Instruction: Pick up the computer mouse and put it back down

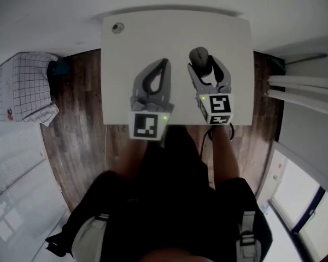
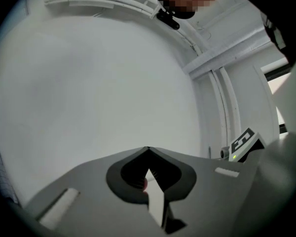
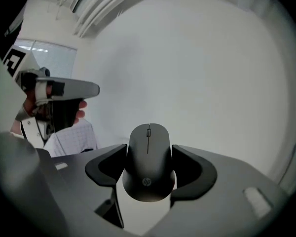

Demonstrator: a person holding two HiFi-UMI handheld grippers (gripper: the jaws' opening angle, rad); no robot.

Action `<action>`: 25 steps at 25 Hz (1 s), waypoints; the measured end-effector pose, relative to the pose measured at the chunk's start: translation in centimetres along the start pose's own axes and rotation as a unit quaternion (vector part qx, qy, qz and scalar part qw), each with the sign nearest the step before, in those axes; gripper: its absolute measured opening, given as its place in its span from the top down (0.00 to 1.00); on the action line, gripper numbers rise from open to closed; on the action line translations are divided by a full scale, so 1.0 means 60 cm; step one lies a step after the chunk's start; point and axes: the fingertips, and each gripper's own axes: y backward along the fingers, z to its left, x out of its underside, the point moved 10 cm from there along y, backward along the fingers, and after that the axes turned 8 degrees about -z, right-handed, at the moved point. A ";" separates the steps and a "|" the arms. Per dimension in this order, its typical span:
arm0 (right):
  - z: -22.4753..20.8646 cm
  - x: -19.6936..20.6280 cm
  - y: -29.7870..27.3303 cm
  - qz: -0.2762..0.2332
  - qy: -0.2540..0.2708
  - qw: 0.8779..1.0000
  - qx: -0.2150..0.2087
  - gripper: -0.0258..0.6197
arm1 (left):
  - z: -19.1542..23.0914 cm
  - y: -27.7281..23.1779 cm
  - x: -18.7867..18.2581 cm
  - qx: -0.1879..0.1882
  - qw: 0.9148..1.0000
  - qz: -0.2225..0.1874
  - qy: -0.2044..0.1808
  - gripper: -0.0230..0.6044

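Mouse gripped by its sides in my right tongs, long axis running straight out along the jaws, buttons away from me, over the white table's right half; my left tongs hang alongside, pinched together, empty

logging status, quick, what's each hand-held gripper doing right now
left hand-held gripper: closed, holding nothing
right hand-held gripper: closed on the computer mouse
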 end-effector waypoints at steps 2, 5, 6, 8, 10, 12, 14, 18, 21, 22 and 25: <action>-0.001 0.029 -0.023 0.028 -0.004 1.000 -0.009 0.49 | 0.008 -0.001 0.010 -0.004 1.000 0.007 -0.002 0.96; -0.001 0.066 -0.056 0.061 -0.009 0.998 -0.022 0.49 | 0.019 -0.002 0.033 -0.010 1.000 0.028 -0.003 0.97; -0.002 0.078 -0.067 0.072 -0.012 0.997 -0.025 0.49 | 0.022 -0.003 0.041 -0.013 0.999 0.033 -0.001 0.96; -0.006 0.106 -0.084 0.090 -0.018 0.995 -0.031 0.49 | 0.024 -0.002 0.057 -0.020 0.999 0.043 0.002 0.96; -0.012 0.134 -0.100 0.113 -0.019 0.993 -0.033 0.49 | 0.030 -0.001 0.070 -0.023 0.998 0.053 -0.001 0.96; -0.016 0.158 -0.115 0.140 -0.018 0.989 -0.034 0.49 | 0.036 -0.001 0.082 -0.025 0.998 0.059 0.001 0.96; -0.017 0.179 -0.128 0.164 -0.022 0.985 -0.038 0.49 | 0.042 0.000 0.096 -0.028 0.997 0.067 0.004 0.96; -0.018 0.215 -0.152 0.203 -0.023 0.978 -0.046 0.49 | 0.052 -0.001 0.122 -0.035 0.996 0.087 0.005 0.96; -0.021 0.233 -0.166 0.225 -0.028 0.973 -0.047 0.49 | 0.055 -0.005 0.129 -0.040 0.995 0.095 0.009 0.96; -0.020 0.236 -0.171 0.227 -0.030 0.972 -0.049 0.49 | 0.057 -0.006 0.130 -0.041 0.995 0.095 0.011 0.96; -0.017 0.248 -0.185 0.241 -0.030 0.968 -0.054 0.49 | 0.062 -0.008 0.137 -0.047 0.994 0.099 0.015 0.96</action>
